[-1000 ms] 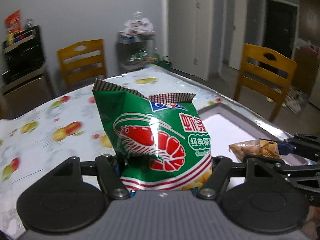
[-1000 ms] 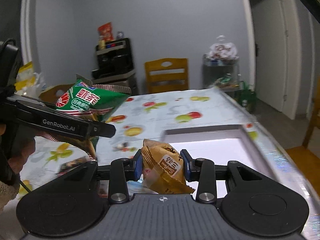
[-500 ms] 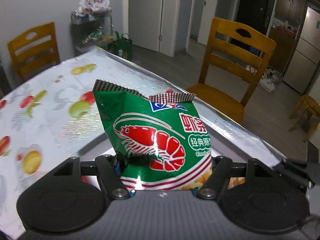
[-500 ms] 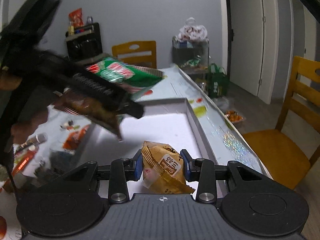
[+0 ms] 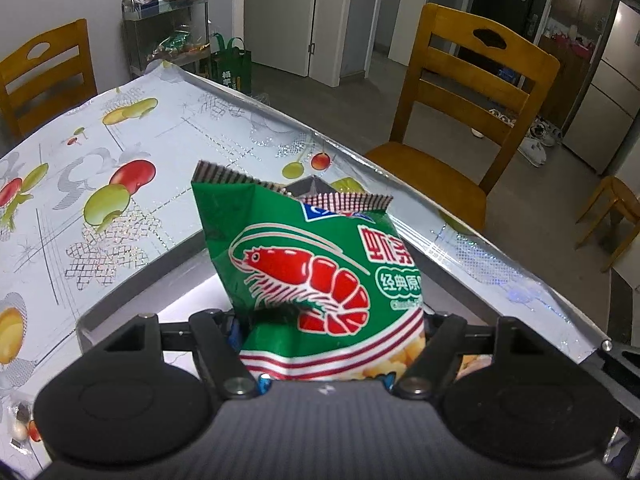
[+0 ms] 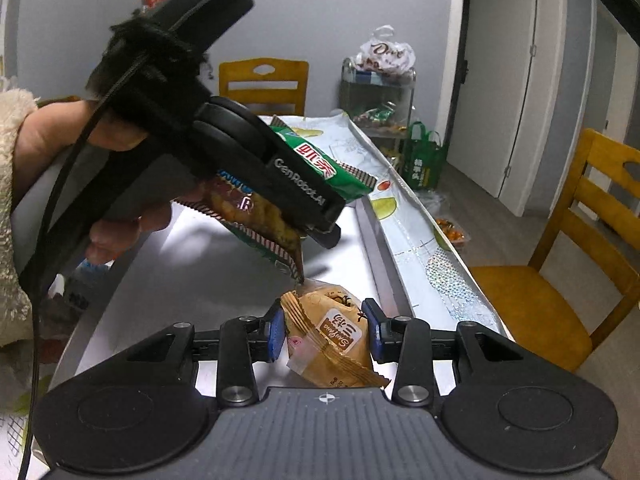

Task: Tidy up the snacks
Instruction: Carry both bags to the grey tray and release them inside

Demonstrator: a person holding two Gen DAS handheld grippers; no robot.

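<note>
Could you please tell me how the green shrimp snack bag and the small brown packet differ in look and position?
The green shrimp snack bag is larger, with a red shrimp picture; the small brown packet is tan with a white label. The green bag sits in the left gripper, held above the brown packet in the right gripper. Both hang over the white tray, each pinched between jaws.

The left wrist view looks steeply down, close over the grey open tray (image 5: 132, 280), facing the wooden chair (image 5: 472, 92) at 1 o'clock. The right wrist view shares that tray (image 6: 224, 280) from alongside.
</note>
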